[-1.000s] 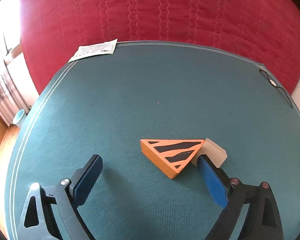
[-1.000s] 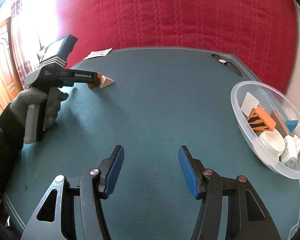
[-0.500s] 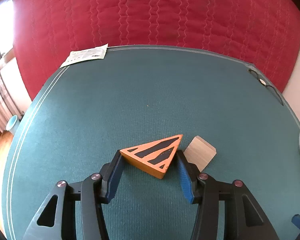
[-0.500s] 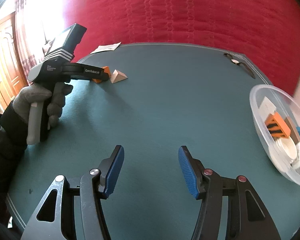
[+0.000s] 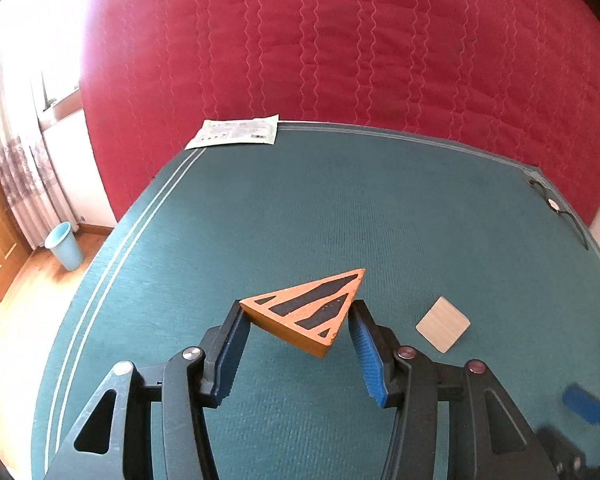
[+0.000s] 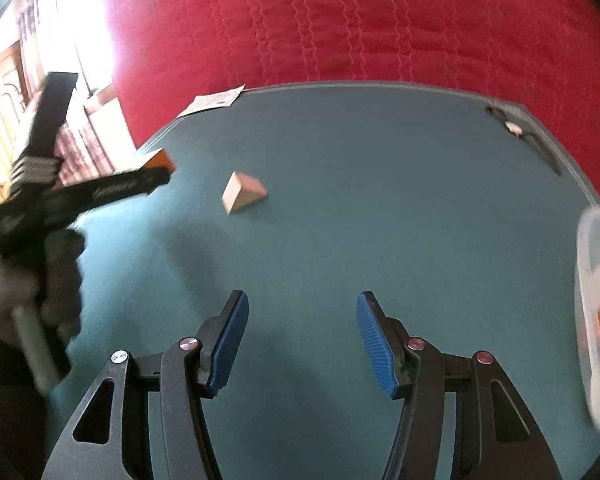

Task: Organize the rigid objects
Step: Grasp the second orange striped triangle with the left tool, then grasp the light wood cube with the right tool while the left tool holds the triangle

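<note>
My left gripper (image 5: 298, 314) is shut on an orange triangular block with black stripes (image 5: 310, 310) and holds it above the green table. A plain wooden block (image 5: 443, 324) lies on the table just to its right. In the right wrist view the left gripper (image 6: 156, 174) shows at the left, lifted, with the orange block (image 6: 160, 159) at its tip, and the wooden block (image 6: 242, 193) lies on the table beyond. My right gripper (image 6: 300, 312) is open and empty above the table's near part.
A clear plastic bowl (image 6: 588, 240) holding sorted pieces stands at the right edge. A paper sheet (image 5: 236, 134) lies at the table's far left corner. A black strap with a white tag (image 5: 556, 208) lies at the far right edge. A red quilted wall stands behind.
My left gripper closed on the orange striped block and lifted it off the table, away from the wooden block. My right gripper swung left, so the bowl slid toward the right edge.
</note>
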Motion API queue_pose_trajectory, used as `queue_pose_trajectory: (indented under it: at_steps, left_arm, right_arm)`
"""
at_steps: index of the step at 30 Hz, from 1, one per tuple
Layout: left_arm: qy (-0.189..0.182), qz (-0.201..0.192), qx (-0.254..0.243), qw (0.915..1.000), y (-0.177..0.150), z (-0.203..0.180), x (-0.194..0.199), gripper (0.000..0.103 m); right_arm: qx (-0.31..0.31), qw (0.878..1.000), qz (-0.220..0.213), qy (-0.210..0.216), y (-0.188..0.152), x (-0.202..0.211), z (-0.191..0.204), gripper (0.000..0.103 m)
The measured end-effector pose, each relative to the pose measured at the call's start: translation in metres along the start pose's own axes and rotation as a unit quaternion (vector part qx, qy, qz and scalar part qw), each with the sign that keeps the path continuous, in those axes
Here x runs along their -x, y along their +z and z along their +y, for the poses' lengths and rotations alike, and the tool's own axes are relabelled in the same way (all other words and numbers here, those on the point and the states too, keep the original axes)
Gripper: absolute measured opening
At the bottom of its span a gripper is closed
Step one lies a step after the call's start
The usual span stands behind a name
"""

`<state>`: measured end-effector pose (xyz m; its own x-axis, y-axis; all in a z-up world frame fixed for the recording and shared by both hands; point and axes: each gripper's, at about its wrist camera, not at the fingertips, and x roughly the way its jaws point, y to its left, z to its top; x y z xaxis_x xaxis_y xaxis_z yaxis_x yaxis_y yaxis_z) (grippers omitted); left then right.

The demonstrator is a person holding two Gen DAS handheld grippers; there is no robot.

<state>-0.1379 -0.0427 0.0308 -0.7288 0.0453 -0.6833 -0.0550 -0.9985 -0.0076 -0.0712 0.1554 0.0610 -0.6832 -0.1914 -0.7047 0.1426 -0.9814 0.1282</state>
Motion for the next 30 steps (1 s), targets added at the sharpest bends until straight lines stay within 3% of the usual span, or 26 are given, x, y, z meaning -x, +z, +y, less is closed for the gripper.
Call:
queue_pose_trajectory:
  at_steps: [19, 25, 30]
  left_arm:
    - [0.002, 0.008, 0.036, 0.9993, -0.001, 0.018, -0.003, 0.054]
    - [0.01, 0.014, 0.051, 0.9985, -0.001, 0.024, -0.006, 0.054]
    - [0.023, 0.022, 0.075, 0.9967, -0.001, 0.037, -0.01, 0.054]
  right_arm:
    - [0.035, 0.998, 0.018, -0.049, 0.073, -0.088, 0.036, 0.058]
    - [0.029, 0.998, 0.014, -0.057, 0.082, -0.096, 0.039, 0.058]
    - [0.003, 1.0, -0.003, -0.027, 0.079, -0.084, 0.039, 0.058]
